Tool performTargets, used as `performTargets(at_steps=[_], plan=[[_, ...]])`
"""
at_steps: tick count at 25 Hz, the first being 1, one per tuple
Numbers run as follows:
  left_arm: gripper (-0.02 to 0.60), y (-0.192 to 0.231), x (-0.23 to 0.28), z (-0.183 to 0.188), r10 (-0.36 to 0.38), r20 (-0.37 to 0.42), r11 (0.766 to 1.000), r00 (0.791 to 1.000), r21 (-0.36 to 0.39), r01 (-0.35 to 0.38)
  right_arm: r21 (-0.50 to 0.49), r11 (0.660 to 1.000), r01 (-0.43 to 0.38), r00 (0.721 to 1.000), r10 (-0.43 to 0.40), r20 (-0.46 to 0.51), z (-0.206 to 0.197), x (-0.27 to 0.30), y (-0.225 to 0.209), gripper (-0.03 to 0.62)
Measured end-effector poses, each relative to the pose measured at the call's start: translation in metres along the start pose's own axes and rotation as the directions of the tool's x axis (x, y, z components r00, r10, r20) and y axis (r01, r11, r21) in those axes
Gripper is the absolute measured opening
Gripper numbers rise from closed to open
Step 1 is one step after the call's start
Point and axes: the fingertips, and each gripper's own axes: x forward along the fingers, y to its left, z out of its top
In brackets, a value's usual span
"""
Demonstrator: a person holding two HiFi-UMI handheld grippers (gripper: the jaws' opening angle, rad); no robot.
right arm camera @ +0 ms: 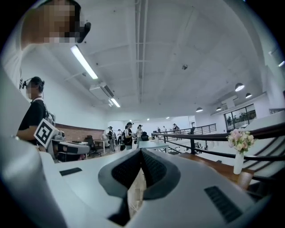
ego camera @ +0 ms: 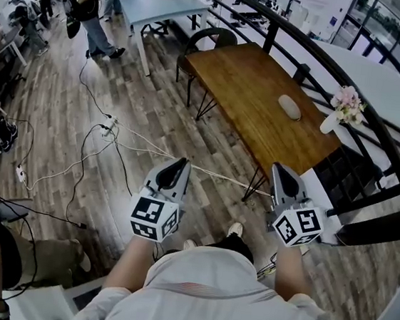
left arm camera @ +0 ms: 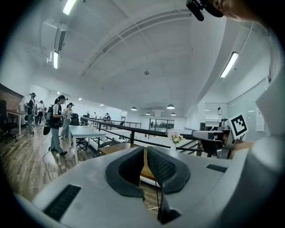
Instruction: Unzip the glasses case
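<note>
The head view looks steeply down from above the person, with the wooden counter (ego camera: 263,105) well off at 1 o'clock. Cameras on the left hand-held gripper (ego camera: 180,164) and right hand-held gripper (ego camera: 280,171) look level across the room. All three views share the counter's flower vase (right arm camera: 239,153).

No words, brands or numbers could be read anywhere. The only signs were black-and-white square markers (ego camera: 154,219) on the cubes of the left gripper (ego camera: 180,163) and right gripper (ego camera: 280,169), without letters.

Open-plan office mezzanine: tables (ego camera: 260,102), black railing (ego camera: 319,58), floor cables (ego camera: 77,167).
</note>
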Motion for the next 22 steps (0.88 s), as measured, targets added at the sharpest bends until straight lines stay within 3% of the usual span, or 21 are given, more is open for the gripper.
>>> performTargets(at_steps=[4,11,17,22], plan=[[0.032,0.007,-0.005,0.002,0.007,0.003,1.0,1.0,-0.005,-0.007,-0.008,1.0,-0.014,1.0,0.014,0.024,0.006,0.005,0.009,0.051],[0.032,0.019,0.0,-0.007,0.013,-0.004,0.999,1.0,-0.039,-0.013,-0.002,1.0,-0.003,0.999,0.003,-0.038,-0.005,0.019,0.004,0.051],[0.032,0.043,0.031,-0.015,0.022,-0.029,0.997,0.999,-0.071,-0.024,0.016,1.0,-0.013,0.997,0.014,-0.078,-0.016,0.058,-0.012,0.051],[0.032,0.069,0.068,-0.003,0.036,-0.038,0.998,0.999,-0.04,-0.037,0.035,0.999,-0.022,0.997,0.024,-0.068,-0.012,0.108,-0.036,0.051]])
